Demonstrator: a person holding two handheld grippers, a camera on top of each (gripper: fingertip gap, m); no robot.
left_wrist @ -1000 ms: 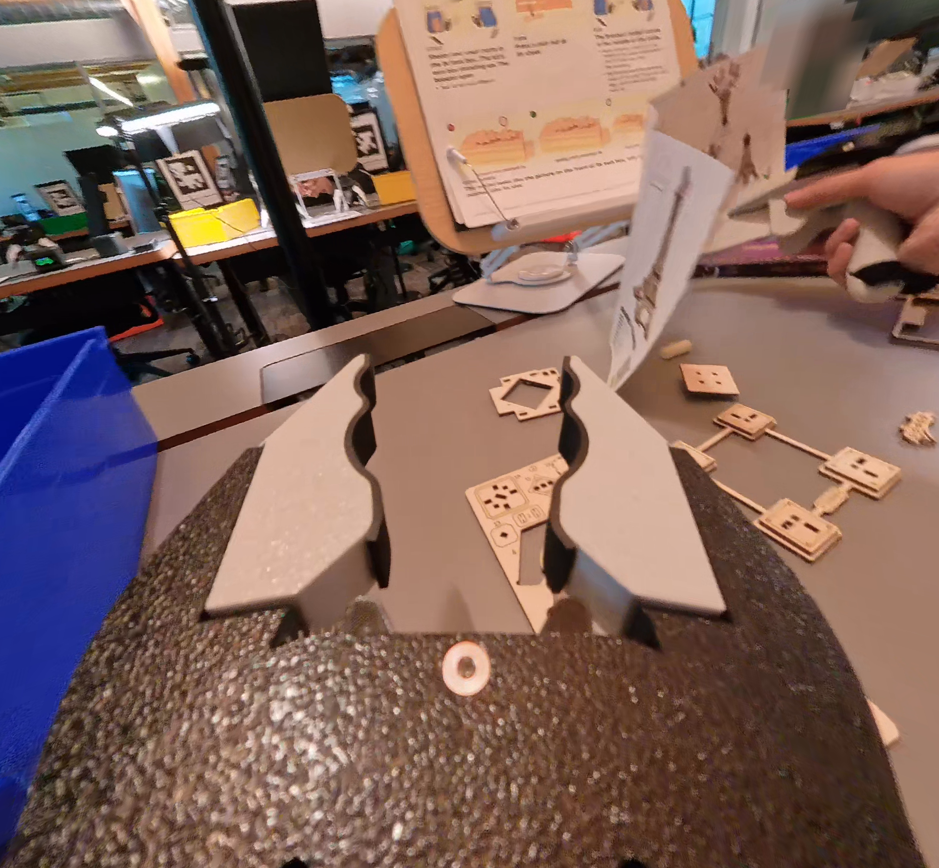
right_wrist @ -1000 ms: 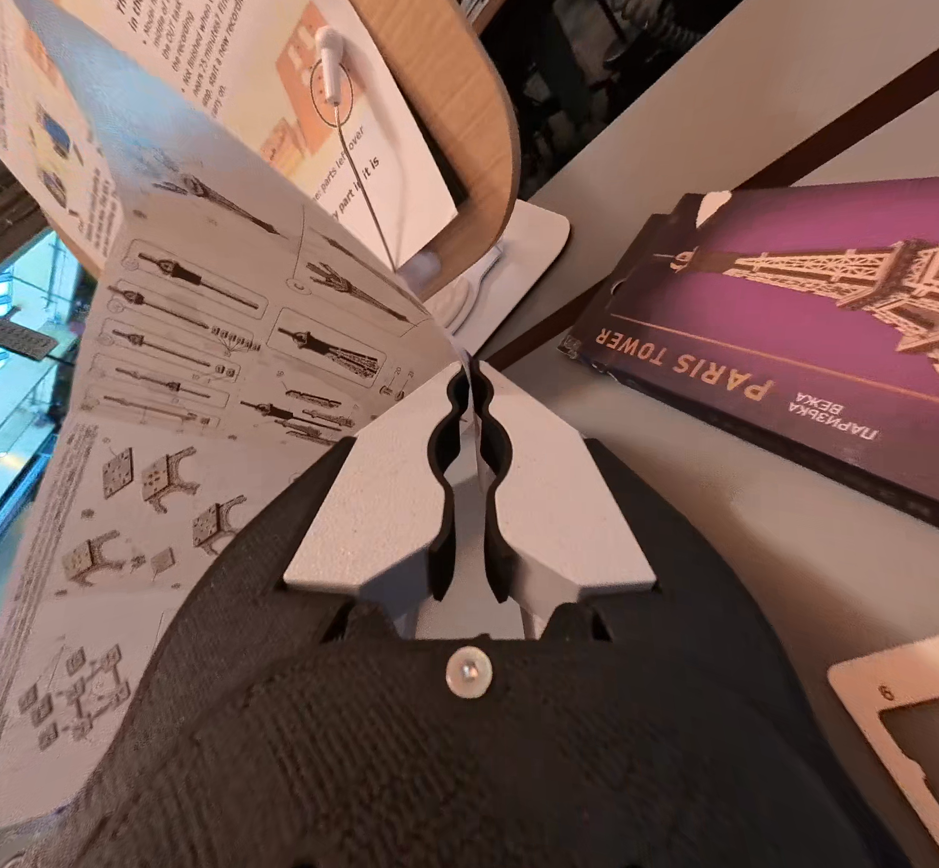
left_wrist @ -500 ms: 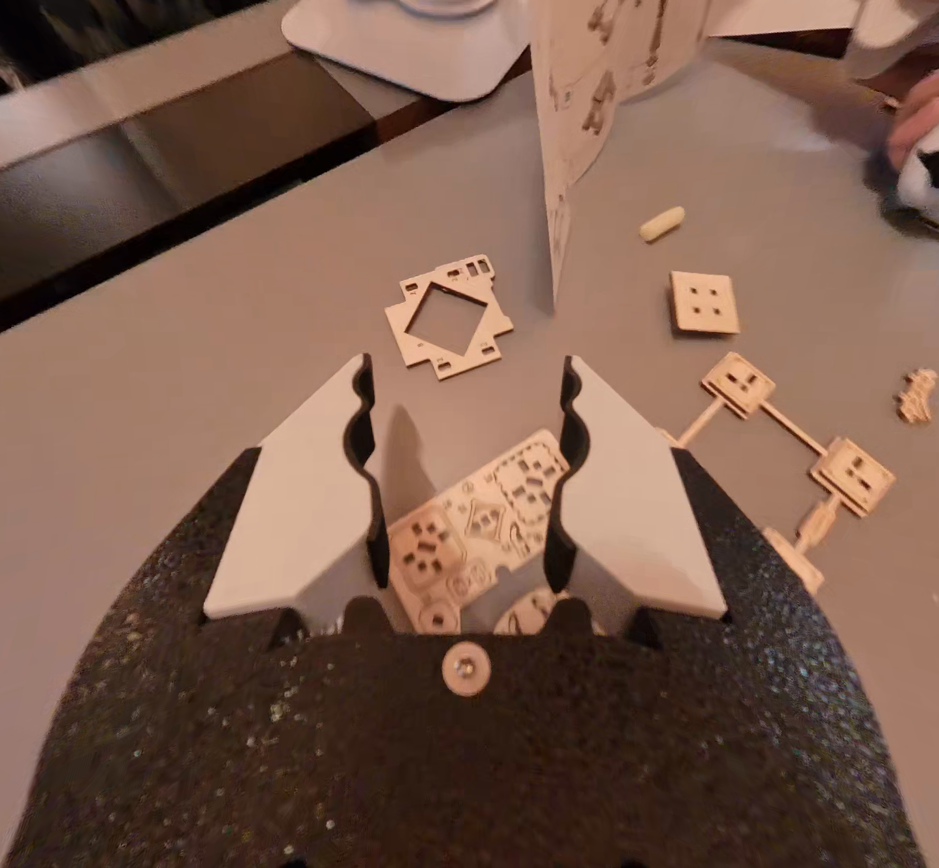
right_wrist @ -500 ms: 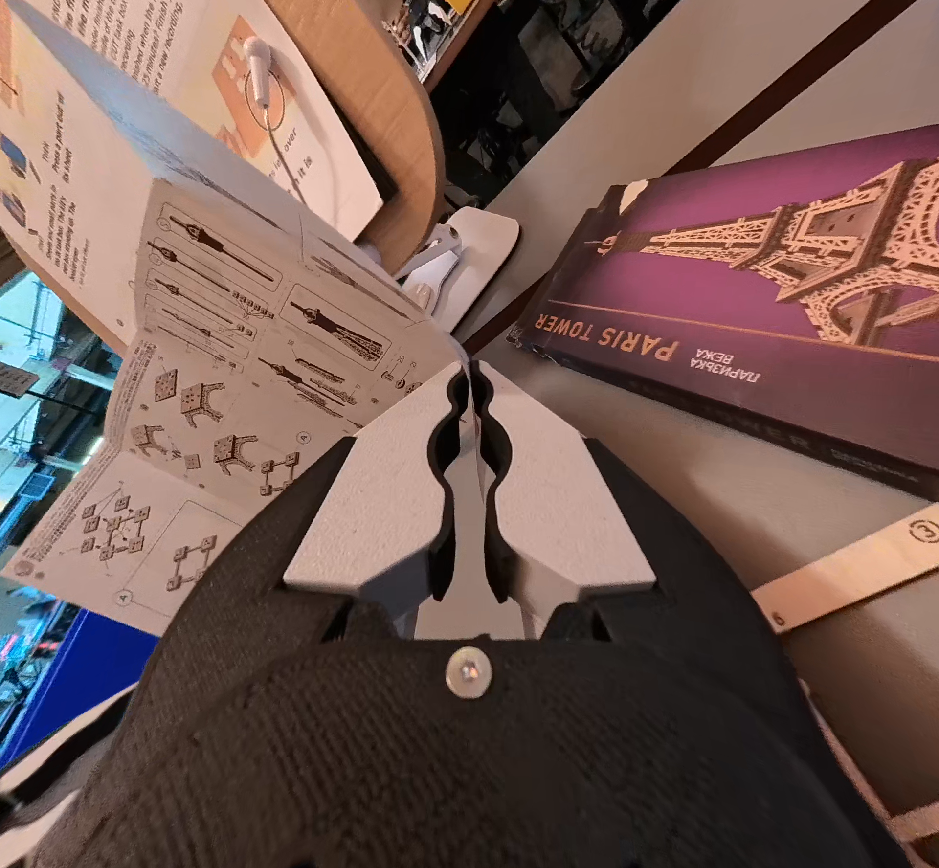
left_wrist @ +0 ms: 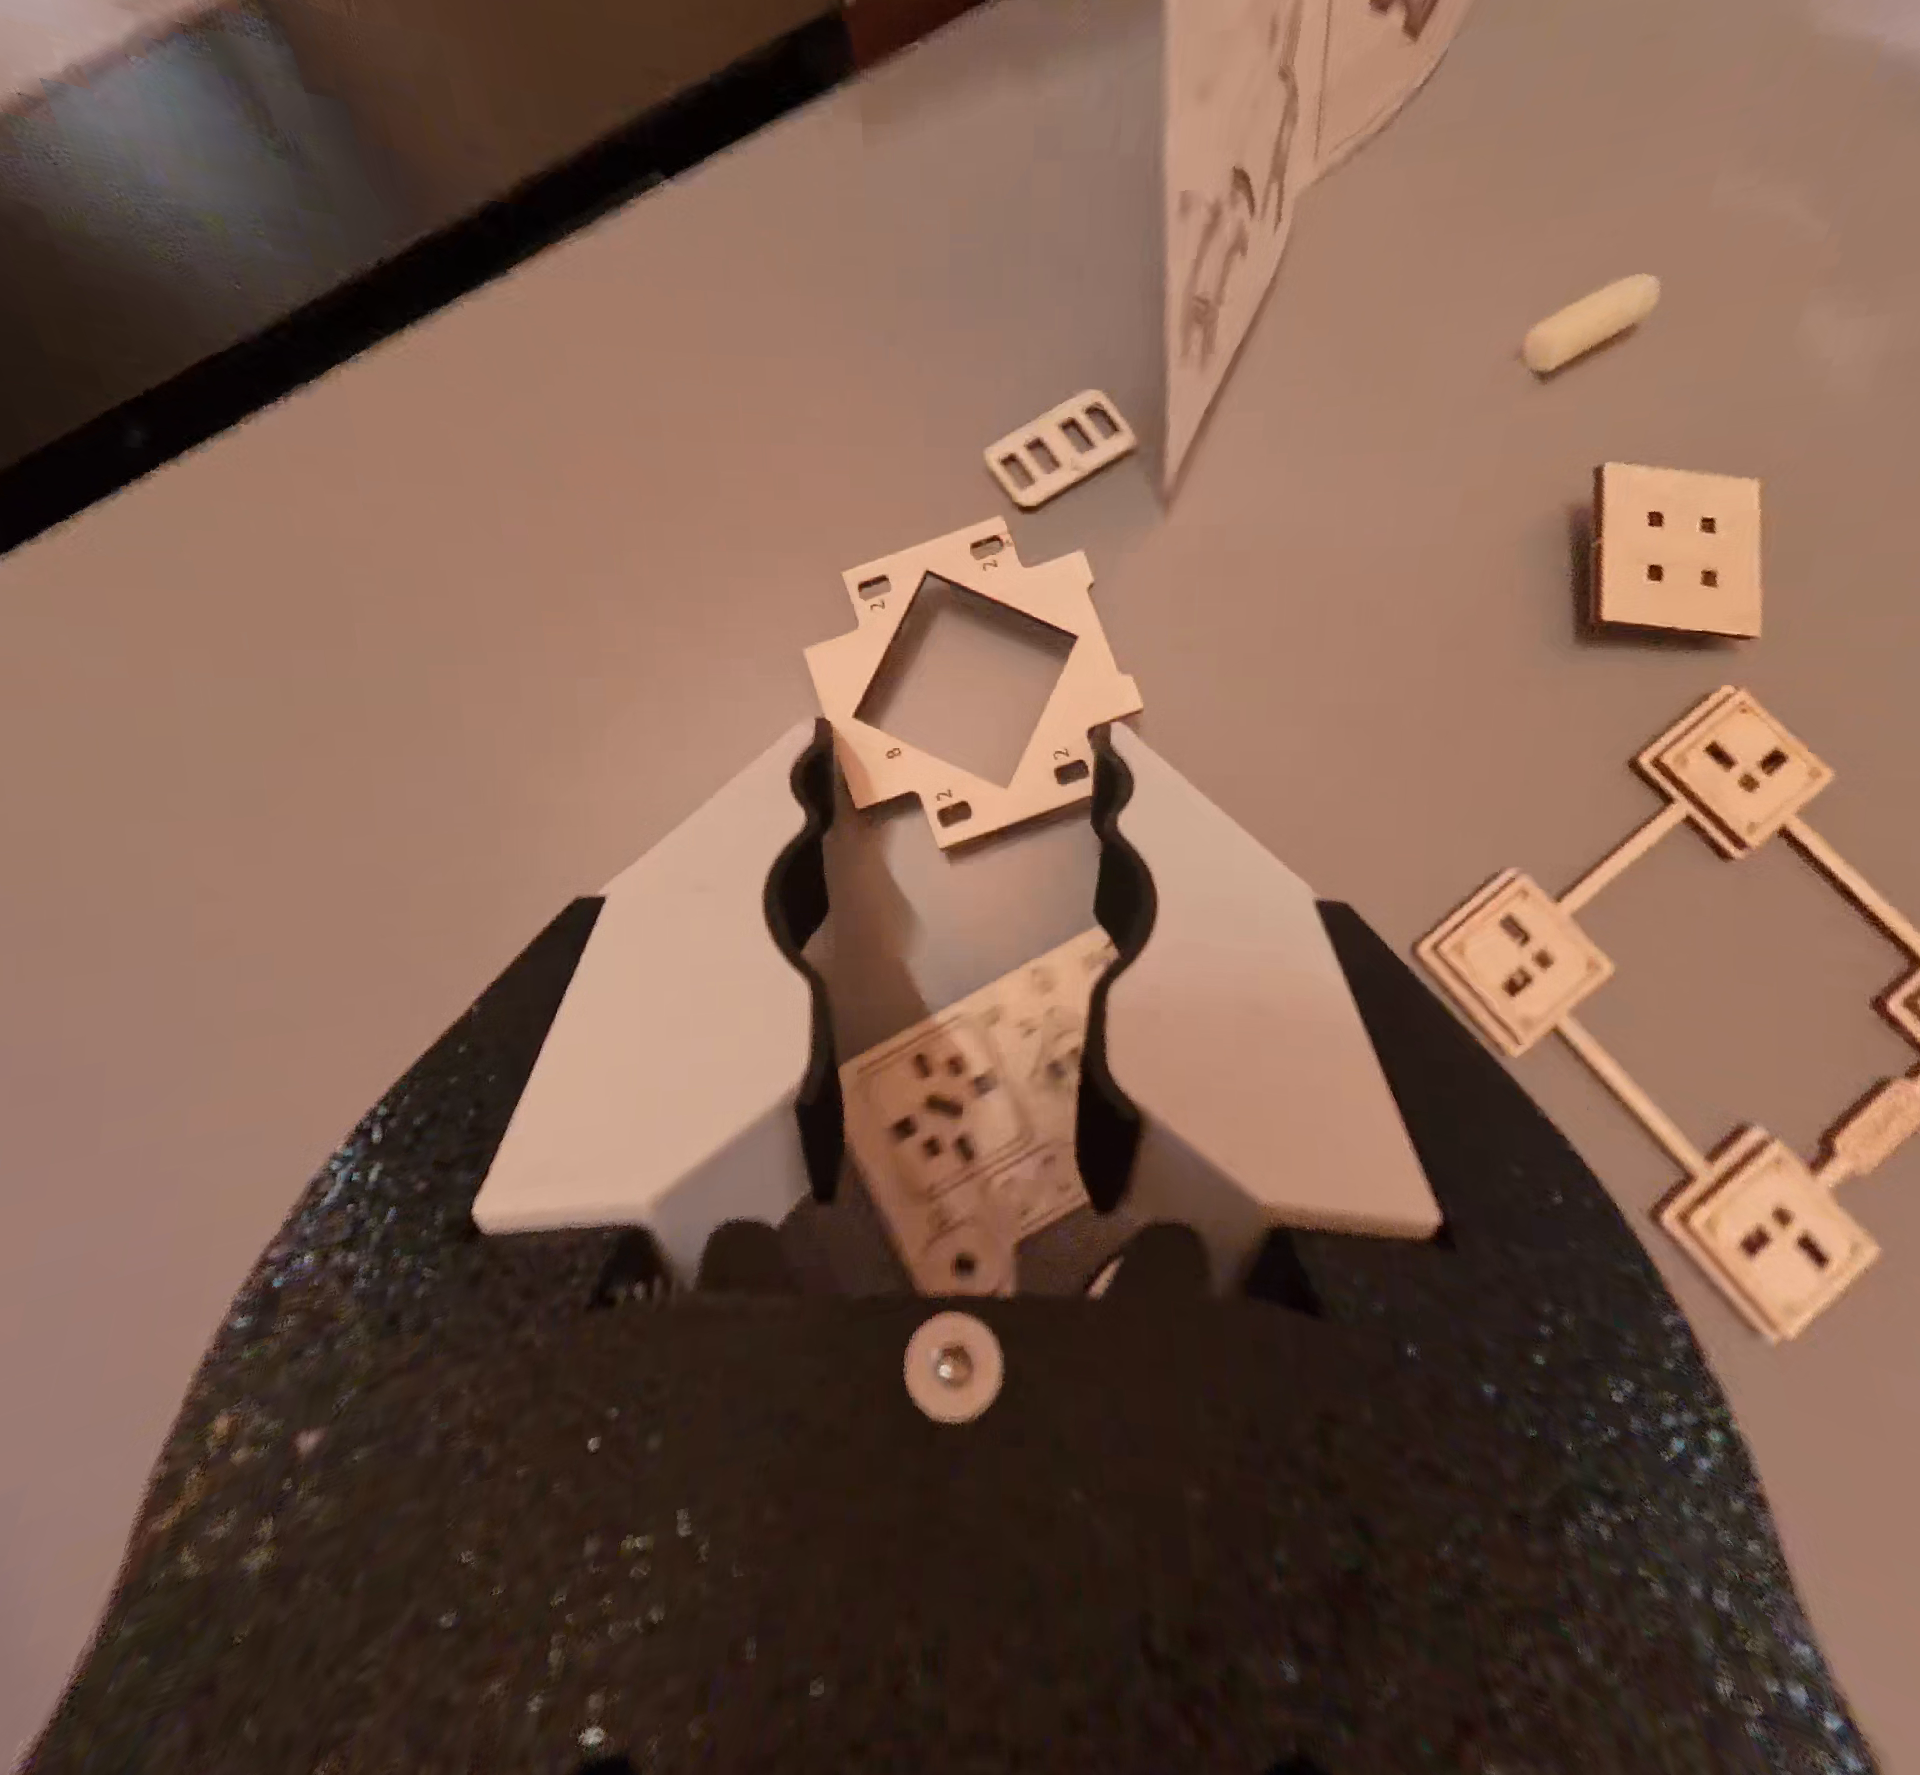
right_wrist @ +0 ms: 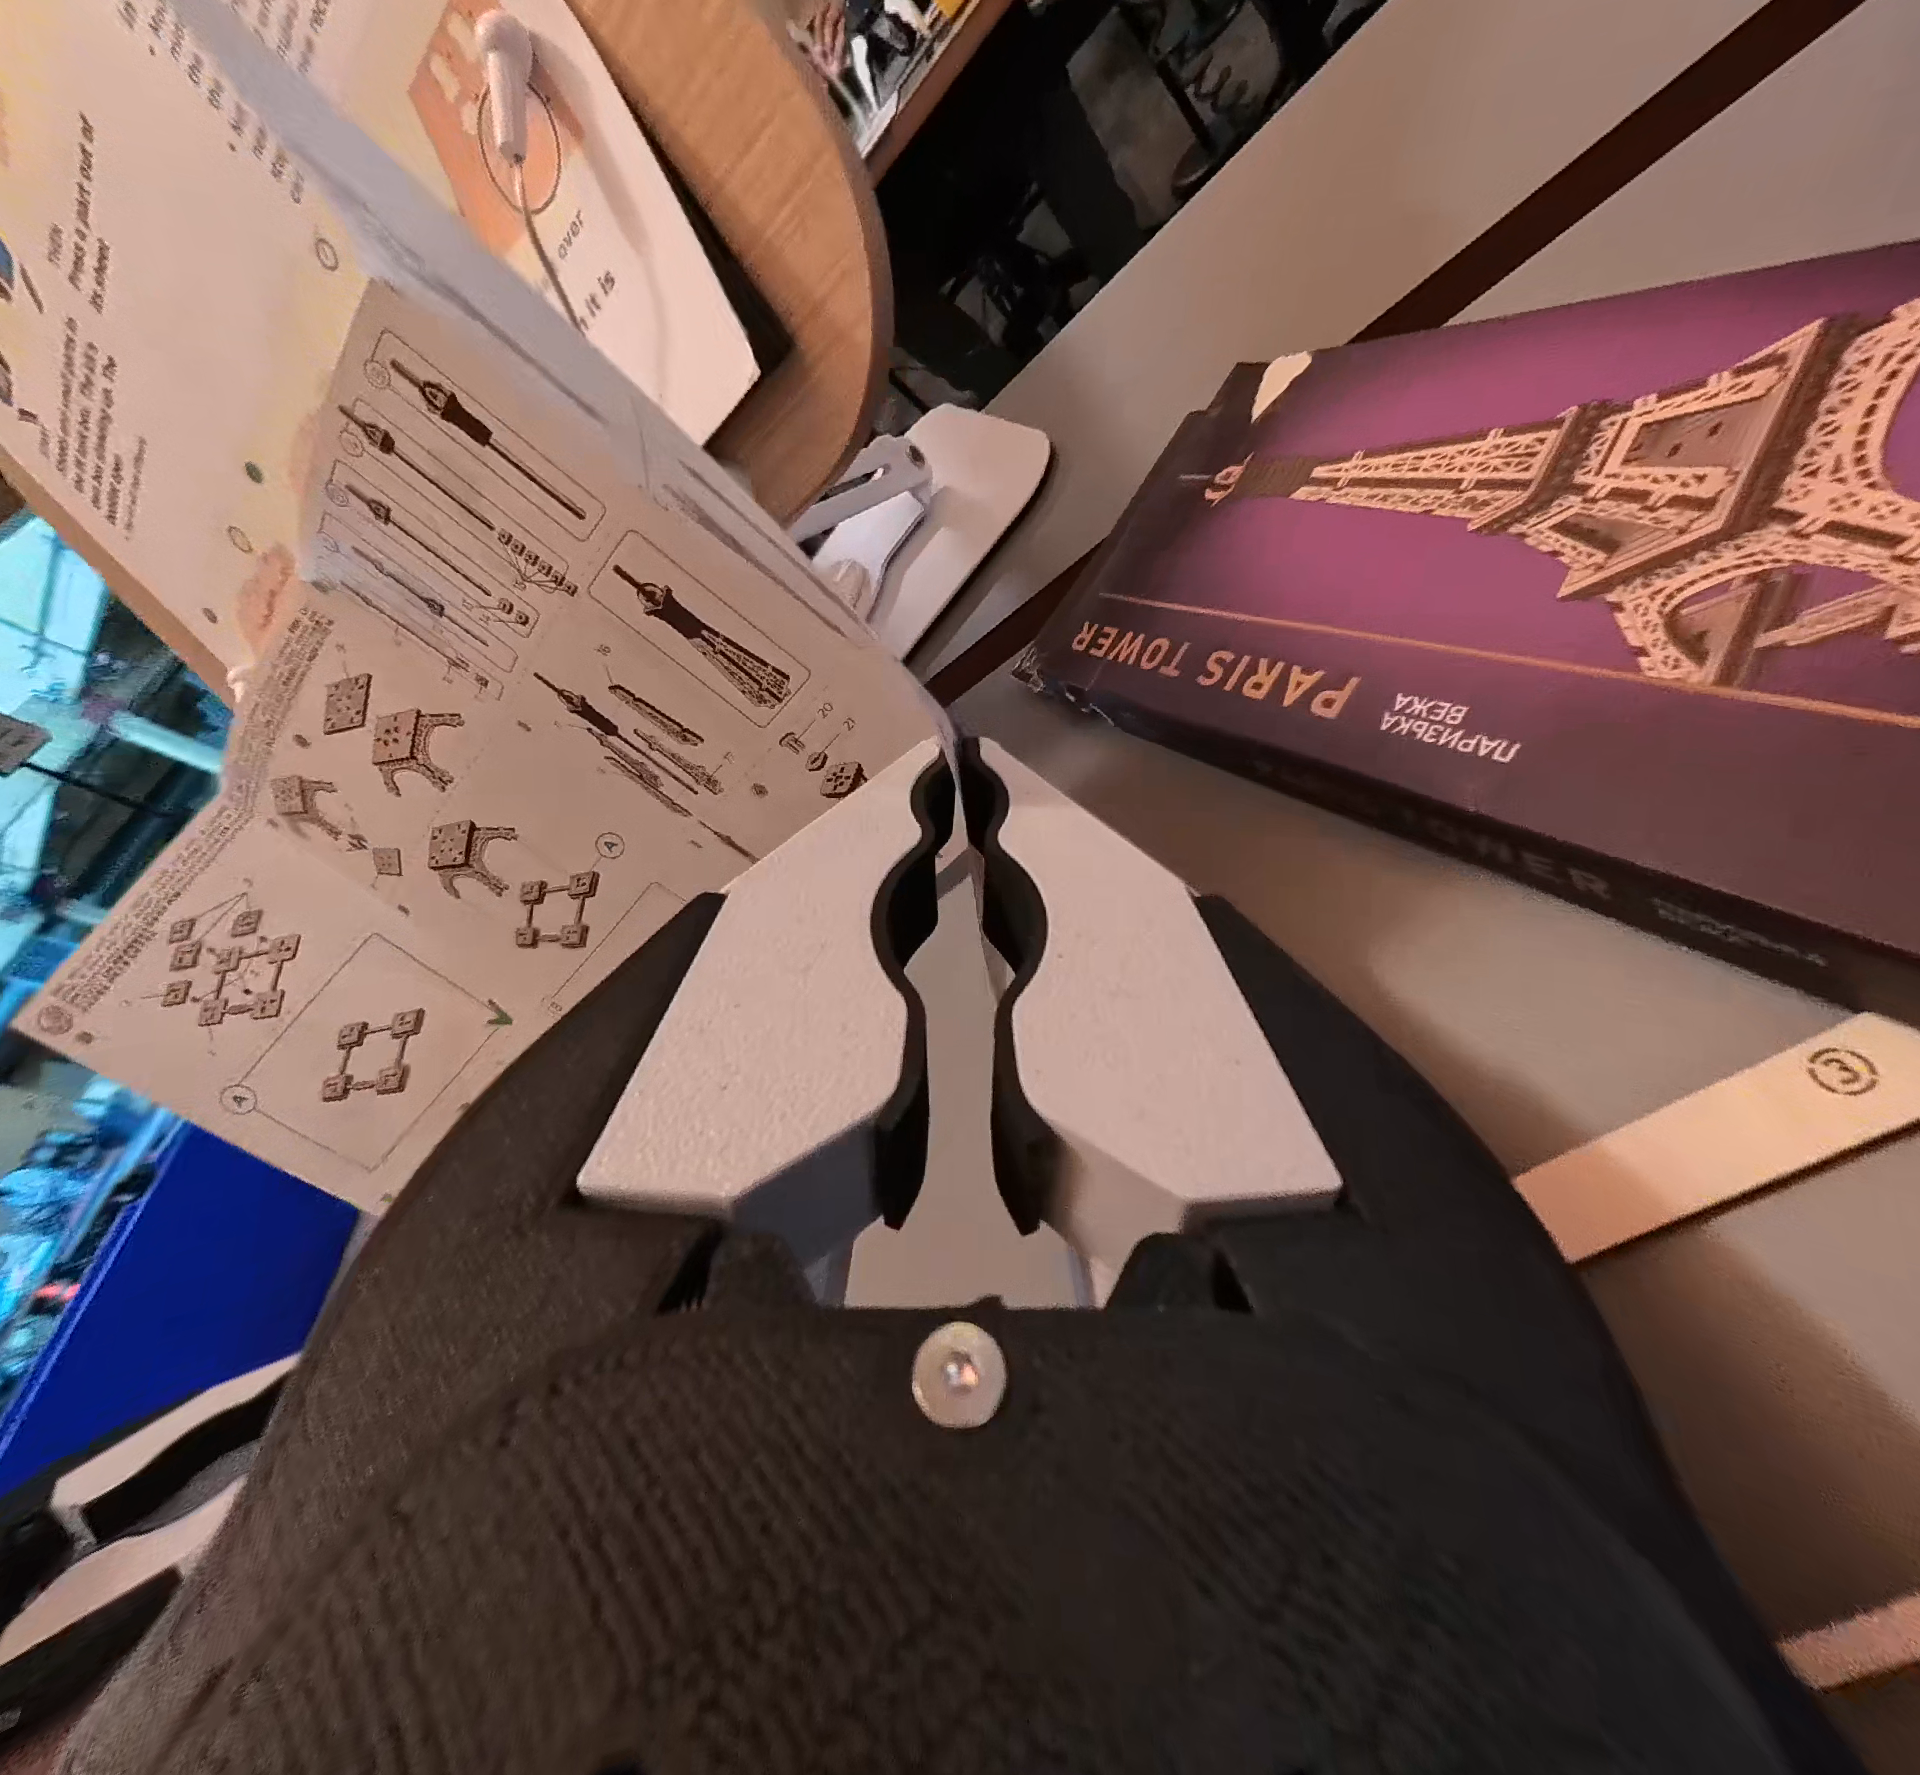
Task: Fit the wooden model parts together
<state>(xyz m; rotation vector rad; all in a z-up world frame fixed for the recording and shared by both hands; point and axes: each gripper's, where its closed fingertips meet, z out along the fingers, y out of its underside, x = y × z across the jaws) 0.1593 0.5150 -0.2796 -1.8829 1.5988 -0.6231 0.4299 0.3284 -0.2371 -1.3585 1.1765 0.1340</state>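
The left gripper [left_wrist: 961,754] hung low over the grey table [left_wrist: 520,582] with its fingers spread apart, the tips flanking the near edge of a flat wooden frame piece [left_wrist: 971,681] with a square cut-out; whether the tips touched it could not be told. That frame piece lay flat on the table and serves here as the landmark. Nearer the camera than the frame piece, between the gripper's fingers, lay a wooden sheet of punched parts [left_wrist: 977,1112], partly hidden by the gripper body. Just beyond the frame piece sat a small slotted wooden strip [left_wrist: 1060,445]. To the right of the frame piece lay a square wooden block with four holes [left_wrist: 1675,549], and nearer than that, a joined square of four wooden pads linked by thin bars [left_wrist: 1662,987]. Farther right and beyond the frame piece rested a small pale cylindrical stick [left_wrist: 1590,323].

The right gripper [right_wrist: 964,769] was pressed together on the edge of a folded instruction sheet [right_wrist: 468,790], which stood up off the table and also showed beyond the frame piece in the left wrist view. Right of that gripper lay a purple model box [right_wrist: 1507,603], and a pale wooden sheet strip [right_wrist: 1714,1143] lay nearer the camera.
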